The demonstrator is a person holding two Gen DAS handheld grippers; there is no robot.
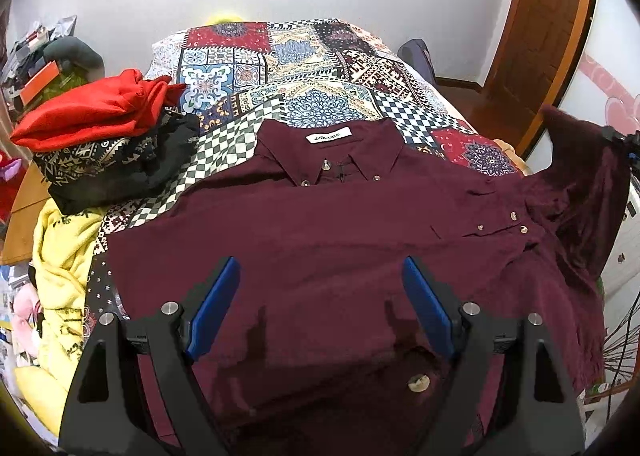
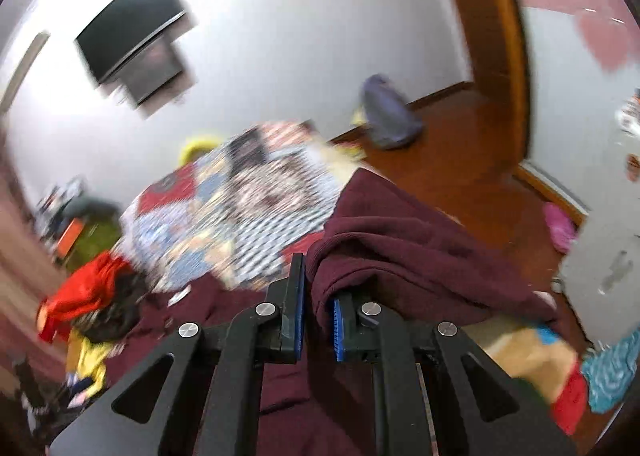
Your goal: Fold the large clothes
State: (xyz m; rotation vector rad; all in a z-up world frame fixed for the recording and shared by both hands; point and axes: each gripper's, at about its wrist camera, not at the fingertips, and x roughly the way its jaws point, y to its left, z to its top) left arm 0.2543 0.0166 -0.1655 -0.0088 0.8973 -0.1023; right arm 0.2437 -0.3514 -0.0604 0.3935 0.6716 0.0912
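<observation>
On the patchwork bed [image 1: 304, 55], maroon shirt [image 1: 320, 223] lies spread, collar away, left gripper [image 1: 320, 308] hovering over its body with fingers spread, nothing between them. Right gripper [image 2: 318, 308] has fingers pressed together, pinching a bunch of the shirt's sleeve-side cloth [image 2: 400, 252], raised off the bed. Step in hand, likely: folding that side inward. Next calls for carrying the cloth across the body, laying it flat. Folded pile [image 1: 104, 135] sits nearby.

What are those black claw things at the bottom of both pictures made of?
Each is a hand-held gripper: the left gripper and right gripper have matte black angular arms with triangular cut-outs, round silver pivot bolts, and two flat fingers faced with ribbed blue pads. No cables or hands show.
</observation>
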